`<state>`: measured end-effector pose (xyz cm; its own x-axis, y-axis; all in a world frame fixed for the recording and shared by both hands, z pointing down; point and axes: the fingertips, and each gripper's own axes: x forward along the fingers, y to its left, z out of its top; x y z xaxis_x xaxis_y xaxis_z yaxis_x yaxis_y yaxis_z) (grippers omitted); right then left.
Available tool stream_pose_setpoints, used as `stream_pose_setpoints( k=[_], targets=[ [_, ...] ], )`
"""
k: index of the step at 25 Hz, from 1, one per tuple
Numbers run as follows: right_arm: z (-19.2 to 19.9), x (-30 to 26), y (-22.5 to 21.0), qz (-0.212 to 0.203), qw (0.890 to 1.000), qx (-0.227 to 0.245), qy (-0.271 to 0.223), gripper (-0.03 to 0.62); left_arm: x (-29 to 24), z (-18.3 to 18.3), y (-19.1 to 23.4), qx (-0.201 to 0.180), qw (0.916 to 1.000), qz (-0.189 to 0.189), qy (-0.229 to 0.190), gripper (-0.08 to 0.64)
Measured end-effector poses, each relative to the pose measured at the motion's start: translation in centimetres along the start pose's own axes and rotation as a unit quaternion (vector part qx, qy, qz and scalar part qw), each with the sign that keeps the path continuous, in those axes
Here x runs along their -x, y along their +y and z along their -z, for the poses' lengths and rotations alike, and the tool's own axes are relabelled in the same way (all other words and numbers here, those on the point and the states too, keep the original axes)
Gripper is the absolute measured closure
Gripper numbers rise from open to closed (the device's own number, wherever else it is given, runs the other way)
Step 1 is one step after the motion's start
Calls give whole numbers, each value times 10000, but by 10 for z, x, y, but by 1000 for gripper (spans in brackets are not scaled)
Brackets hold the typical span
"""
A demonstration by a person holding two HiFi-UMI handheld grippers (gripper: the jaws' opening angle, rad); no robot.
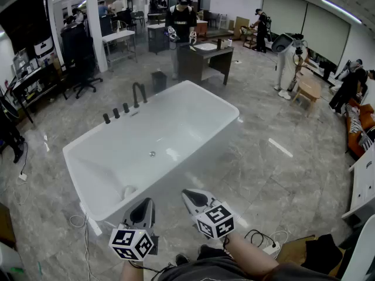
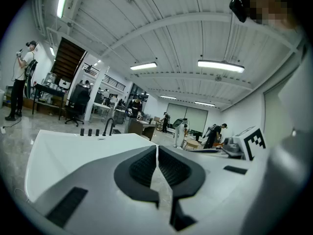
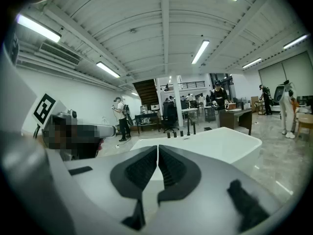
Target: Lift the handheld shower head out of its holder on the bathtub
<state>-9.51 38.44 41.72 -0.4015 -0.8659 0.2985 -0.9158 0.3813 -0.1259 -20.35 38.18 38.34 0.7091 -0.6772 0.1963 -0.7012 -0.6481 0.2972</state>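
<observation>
I had the left gripper (image 1: 147, 202) and the right gripper (image 1: 187, 194) pressed together, both empty, just short of the bathtub's (image 1: 193, 167) near side; the shower head (image 1: 106, 118) sat among the black fittings (image 1: 125, 108) on its far rim, well apart from both.

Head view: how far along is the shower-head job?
Done: nothing; the black fittings all stand on the bathtub rim. In hand: left tool and right tool are shut and empty, short of the tub. Left: reach across, grip, lift out.
</observation>
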Motion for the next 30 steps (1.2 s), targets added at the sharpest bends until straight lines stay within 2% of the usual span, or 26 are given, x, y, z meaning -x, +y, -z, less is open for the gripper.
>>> stream_pose_setpoints(
  k=[5, 10, 15, 18, 23, 27, 30],
  targets=[
    [2, 1, 13, -81, 9999, 33, 72, 561, 8, -1, -6, -180, 9998, 41, 47, 535],
    [2, 1, 22, -139, 9998, 37, 141, 561, 15, -2, -5, -188, 9998, 14, 106, 535],
    [11, 6, 19, -52, 9997, -52, 212, 563, 19, 0, -7, -330, 9993, 64, 139, 535],
    [11, 9, 16, 171, 9996, -113, 169, 561, 20, 1, -3, -232, 9996, 113, 144, 535],
    [12, 31, -6, 797, 9961, -373, -54, 561, 15, 10, 0, 31, 9993, 321, 204, 535],
    [19, 46, -29, 1070, 9933, -434, -11, 561, 4, 15, -1, 59, 9990, 403, 192, 535],
    [21, 47, -39, 1118, 9920, -593, -44, 561, -2, 18, -1, 55, 9987, 443, 248, 535]
  ],
)
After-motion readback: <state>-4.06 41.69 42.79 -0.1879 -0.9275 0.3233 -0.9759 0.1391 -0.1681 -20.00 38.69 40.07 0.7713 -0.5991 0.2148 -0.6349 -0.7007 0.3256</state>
